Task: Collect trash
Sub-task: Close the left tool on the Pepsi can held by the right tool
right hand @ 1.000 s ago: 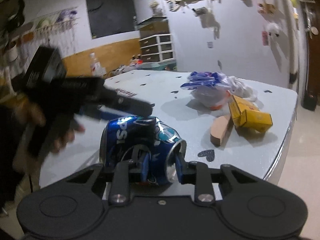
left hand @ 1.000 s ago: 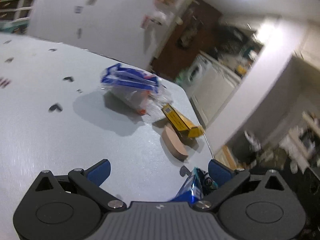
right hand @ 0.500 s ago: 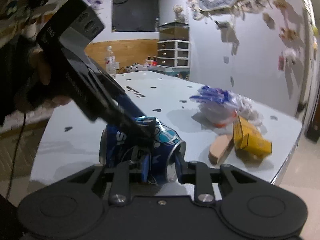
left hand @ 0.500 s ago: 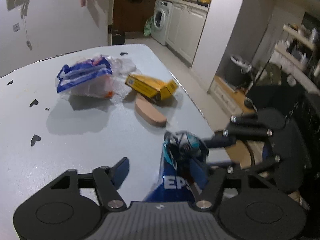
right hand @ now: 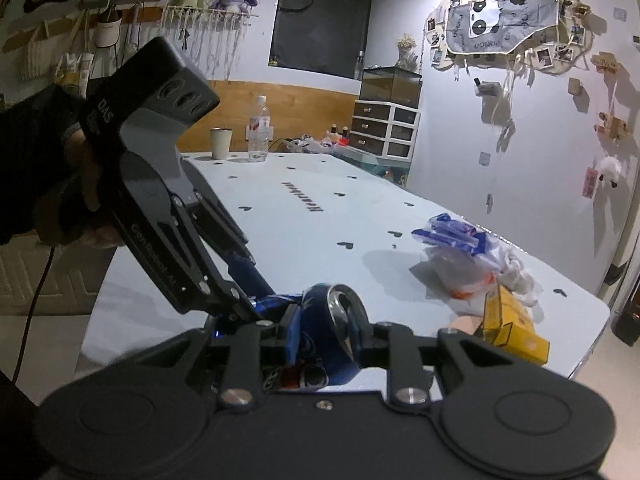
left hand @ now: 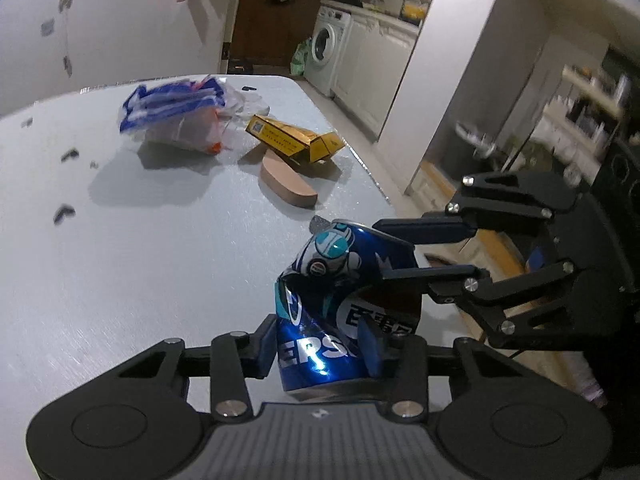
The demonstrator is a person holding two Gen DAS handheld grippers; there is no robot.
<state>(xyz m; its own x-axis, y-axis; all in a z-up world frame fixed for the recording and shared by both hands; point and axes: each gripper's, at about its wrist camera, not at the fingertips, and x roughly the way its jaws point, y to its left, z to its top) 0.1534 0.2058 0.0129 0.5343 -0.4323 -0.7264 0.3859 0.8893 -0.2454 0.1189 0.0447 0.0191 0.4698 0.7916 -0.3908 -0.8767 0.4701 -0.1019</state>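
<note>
You are gripping the crushed can (left hand: pixel 340 304) with both the left gripper (left hand: pixel 320 344) and right gripper (right hand: pixel 324 332) jaws clamped above the worktop (left hand: pixel 160 260) edge, risking it slipping off the dented metal.

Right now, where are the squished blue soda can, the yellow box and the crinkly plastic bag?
Crushed blue metal soda can (left hand: pixel 320 312): left wrist view, dented side.
Yellow cardboard box (left hand: pixel 292 140): left wrist view, long top face.
Clear plastic bag with blue print (right hand: pixel 456 248): right wrist view, bulging middle.

crumpled blue can (left hand: pixel 340 308), plastic bag (left hand: pixel 176 118), yellow box (left hand: pixel 296 138)
</note>
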